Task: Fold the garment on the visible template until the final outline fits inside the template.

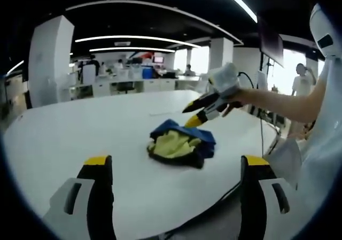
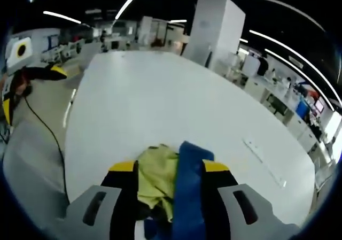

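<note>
A crumpled blue and yellow garment (image 1: 179,144) lies in a heap on the white table (image 1: 80,128). My left gripper (image 1: 176,165) stands open, well short of the heap, with nothing between its jaws. A person's hand holds my right gripper (image 1: 189,116) over the heap's far right edge, its yellow-tipped fingers slightly apart and the lower one at the blue cloth. In the right gripper view the garment (image 2: 168,181) shows in the gap of my right gripper (image 2: 170,168), whose jaws stand apart on either side of it. The left gripper (image 2: 48,71) appears at the far left.
A thin pale strip (image 2: 261,153) lies on the table (image 2: 160,101) beyond the garment. A black cable (image 2: 51,138) hangs off the table's near edge. A person's arm and white clothing (image 1: 315,138) are at the right. Office desks stand behind.
</note>
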Motion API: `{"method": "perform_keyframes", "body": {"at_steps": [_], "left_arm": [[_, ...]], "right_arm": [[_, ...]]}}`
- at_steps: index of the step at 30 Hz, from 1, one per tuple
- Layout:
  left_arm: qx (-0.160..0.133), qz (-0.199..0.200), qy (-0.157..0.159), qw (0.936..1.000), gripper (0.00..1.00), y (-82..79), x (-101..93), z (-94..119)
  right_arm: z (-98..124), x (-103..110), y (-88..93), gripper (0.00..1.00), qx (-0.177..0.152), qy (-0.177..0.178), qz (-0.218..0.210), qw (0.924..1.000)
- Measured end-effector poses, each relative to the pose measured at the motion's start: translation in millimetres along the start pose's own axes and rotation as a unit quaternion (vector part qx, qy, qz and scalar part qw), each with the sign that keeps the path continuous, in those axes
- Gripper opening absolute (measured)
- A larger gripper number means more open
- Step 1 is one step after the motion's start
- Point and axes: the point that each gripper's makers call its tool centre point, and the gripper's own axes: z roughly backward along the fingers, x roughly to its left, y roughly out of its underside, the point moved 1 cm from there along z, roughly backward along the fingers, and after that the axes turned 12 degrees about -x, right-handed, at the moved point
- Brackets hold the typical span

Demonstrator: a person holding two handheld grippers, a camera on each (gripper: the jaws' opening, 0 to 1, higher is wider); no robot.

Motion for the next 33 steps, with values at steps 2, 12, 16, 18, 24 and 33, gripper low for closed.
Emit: {"method": "perform_keyframes", "body": {"at_steps": [2, 12, 16, 18, 24, 33], "left_arm": [[0.003, 0.0, 0.001, 1.0, 0.97, 1.4, 0.3, 0], [0.005, 0.005, -0.001, 1.0, 0.96, 5.0, 1.0, 1], [0.005, 0.007, -0.002, 1.0, 0.95, 5.7, 1.8, 2], [0.005, 0.008, -0.002, 1.0, 0.95, 6.3, 2.2, 2], [0.004, 0.009, -0.003, 0.9999, 0.95, 6.7, 3.6, 3], [0.006, 0.013, -0.009, 0.9999, 0.95, 8.1, 7.0, 5]], "right_arm": [[-3, 0, 2.1, 0.45, 0.009, -0.001, 0.012, 0.9999], [-17, 0, 5.7, 0.43, 0.023, -0.013, 0.019, 0.9995], [-26, -1, 6.7, 0.43, 0.03, -0.018, 0.024, 0.9991], [-27, -1, 6.9, 0.42, 0.033, -0.019, 0.028, 0.9989], [-33, -3, 5.7, 0.41, 0.037, -0.019, 0.033, 0.9986], [-48, 1, 8.4, 0.37, 0.042, -0.028, 0.026, 0.9984]]}}
